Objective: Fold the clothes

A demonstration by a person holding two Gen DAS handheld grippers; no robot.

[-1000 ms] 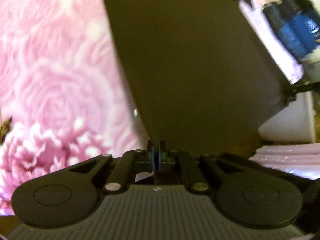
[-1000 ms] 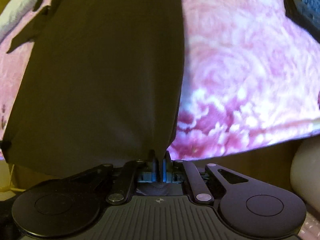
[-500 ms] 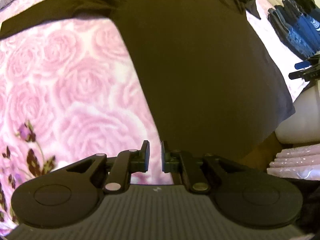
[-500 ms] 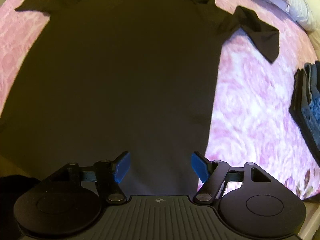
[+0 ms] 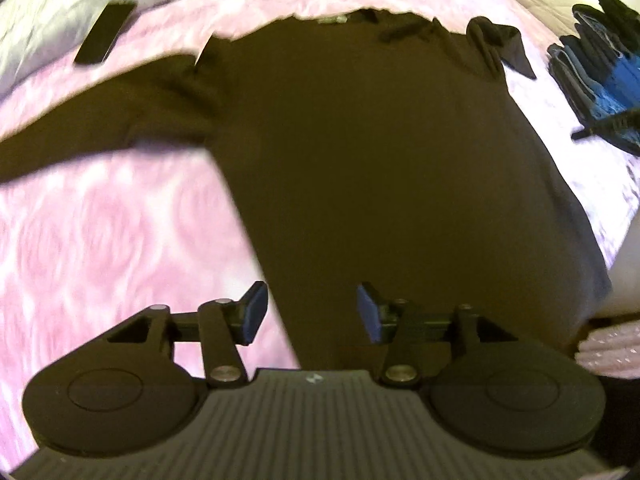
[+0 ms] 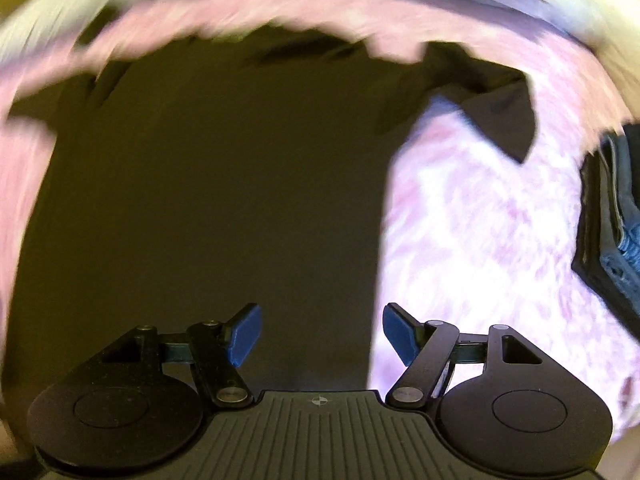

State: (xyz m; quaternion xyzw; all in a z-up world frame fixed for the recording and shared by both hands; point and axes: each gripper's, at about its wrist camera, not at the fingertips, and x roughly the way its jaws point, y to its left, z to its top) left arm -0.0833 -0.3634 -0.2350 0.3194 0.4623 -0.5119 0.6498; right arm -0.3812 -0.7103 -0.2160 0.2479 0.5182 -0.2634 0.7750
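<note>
Lying flat on the pink rose-patterned bedspread [image 5: 100, 240], the dark T-shirt [image 5: 380, 168] is being shown with its collar at the far side and its hem nearest the cameras, so its long axis is running away from both tongs. A dark phone [image 5: 105, 33] is being seen only in the left wrist view; the right sleeve is being shown more fully in the right wrist view. The left tongs [image 5: 308, 312] are being opened with nothing between them, and the right tongs [image 6: 320, 334] are being held spread, also empty. Folded dark and blue clothes [image 6: 612, 220] are lying at the right.
</note>
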